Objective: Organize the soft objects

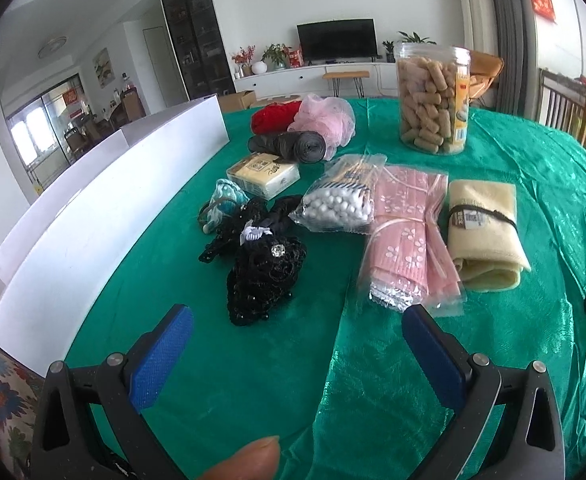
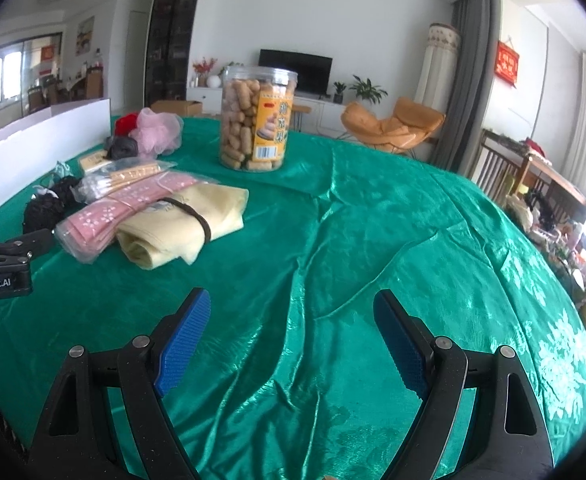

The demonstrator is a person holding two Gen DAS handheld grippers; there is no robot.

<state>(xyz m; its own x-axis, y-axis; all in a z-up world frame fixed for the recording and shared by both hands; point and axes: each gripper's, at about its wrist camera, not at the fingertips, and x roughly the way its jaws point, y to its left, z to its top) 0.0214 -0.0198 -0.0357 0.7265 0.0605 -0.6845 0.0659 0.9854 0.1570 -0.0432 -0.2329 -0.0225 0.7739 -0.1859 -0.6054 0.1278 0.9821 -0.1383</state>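
- The soft stuff sits bunched on the left half of the green satin tablecloth point(image 2: 333, 240): a black lacy mesh bundle point(image 1: 265, 268) nearest the left gripper point(image 1: 297, 344), then a pink flower-print pack in clear plastic point(image 1: 405, 236) and a folded pale-yellow cloth with a dark band point(image 1: 485, 232) right beside it.
- Further back there's a clear bag of cotton swabs point(image 1: 341, 200), a tissue pack point(image 1: 265, 176), a grey roll of bags point(image 1: 289, 144), plus red and pink net puffs point(image 1: 325, 120).
- Both tongs are spread wide with nothing between them; the right gripper point(image 2: 293, 340) hovers over bare cloth.
- I'd guess nothing's picked yet. The mesh bundle looks like the easy first grab: pinch it mid-clump so no strands trail.
- The white board wall point(image 1: 93, 216) hems in the left edge.
- Loads of open room on the right; only the tall clear jar of snack rolls point(image 2: 257, 120) stands there, well apart.
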